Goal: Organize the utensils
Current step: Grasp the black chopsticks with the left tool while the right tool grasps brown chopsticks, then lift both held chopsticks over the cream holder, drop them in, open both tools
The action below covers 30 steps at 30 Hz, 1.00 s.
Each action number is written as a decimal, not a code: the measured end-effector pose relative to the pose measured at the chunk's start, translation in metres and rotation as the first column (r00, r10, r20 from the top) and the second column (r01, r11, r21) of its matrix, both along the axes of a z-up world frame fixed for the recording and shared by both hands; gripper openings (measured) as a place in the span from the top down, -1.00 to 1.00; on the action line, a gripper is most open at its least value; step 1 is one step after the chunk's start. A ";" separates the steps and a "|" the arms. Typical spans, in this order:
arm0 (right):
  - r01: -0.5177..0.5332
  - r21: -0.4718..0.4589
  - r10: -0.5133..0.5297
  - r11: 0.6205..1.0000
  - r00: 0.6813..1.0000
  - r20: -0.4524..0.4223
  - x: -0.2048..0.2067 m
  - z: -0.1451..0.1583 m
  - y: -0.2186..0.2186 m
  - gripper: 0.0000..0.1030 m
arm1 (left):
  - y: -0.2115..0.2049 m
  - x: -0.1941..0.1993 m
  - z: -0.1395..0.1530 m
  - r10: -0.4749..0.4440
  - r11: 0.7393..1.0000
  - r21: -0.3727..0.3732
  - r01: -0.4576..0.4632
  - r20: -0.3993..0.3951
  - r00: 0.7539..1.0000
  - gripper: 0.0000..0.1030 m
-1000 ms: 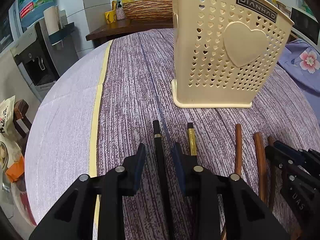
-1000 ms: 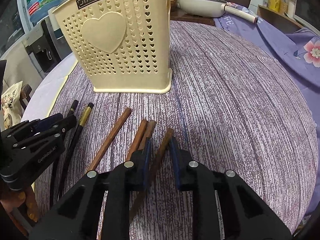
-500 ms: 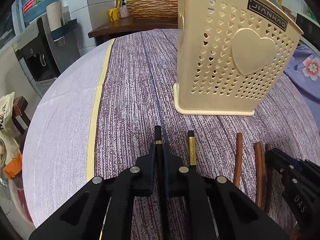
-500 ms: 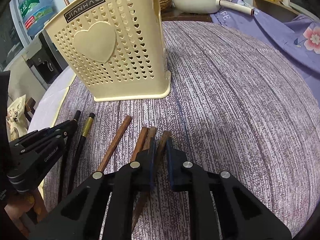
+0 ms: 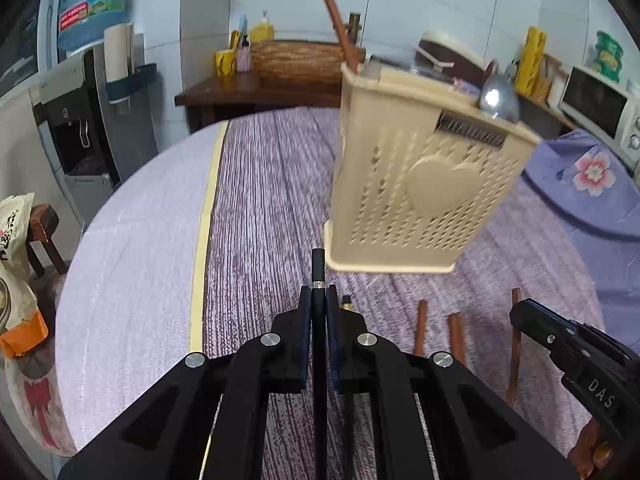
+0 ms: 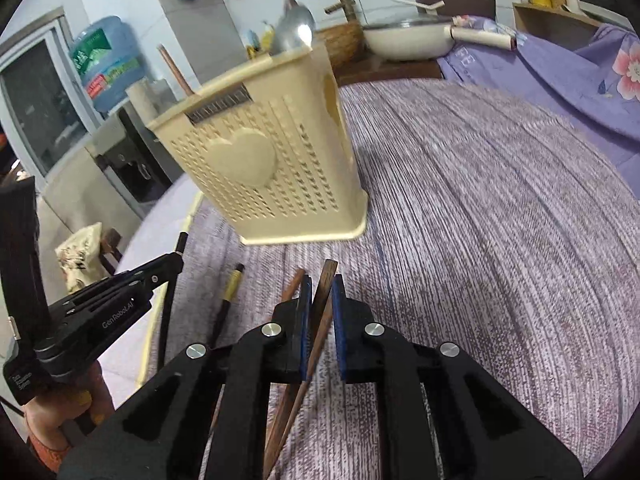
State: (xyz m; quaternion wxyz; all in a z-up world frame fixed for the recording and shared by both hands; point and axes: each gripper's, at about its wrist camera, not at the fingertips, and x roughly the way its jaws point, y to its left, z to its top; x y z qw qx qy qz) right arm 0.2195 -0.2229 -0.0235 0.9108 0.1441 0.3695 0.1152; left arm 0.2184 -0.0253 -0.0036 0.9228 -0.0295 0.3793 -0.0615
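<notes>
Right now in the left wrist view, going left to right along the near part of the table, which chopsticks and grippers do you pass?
Left gripper clamping the black chopstick → gold-tipped chopstick → brown chopstick → brown pair → brown chopstick in the right gripper.

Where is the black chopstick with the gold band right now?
In the right wrist view, the gold-banded black chopstick lies on the striped tablecloth at lower left, between the left claw and the brown chopsticks, before the cream holder.

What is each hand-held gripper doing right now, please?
Left hand-held gripper: closed on the black chopstick.
Right hand-held gripper: closed on the brown chopstick.
</notes>
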 end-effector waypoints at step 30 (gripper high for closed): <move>-0.191 0.001 0.179 0.982 0.920 0.349 -0.089 0.138 -0.013 0.85 | -0.012 -0.084 0.120 -0.101 0.993 -0.030 0.117 0.325 0.940 0.86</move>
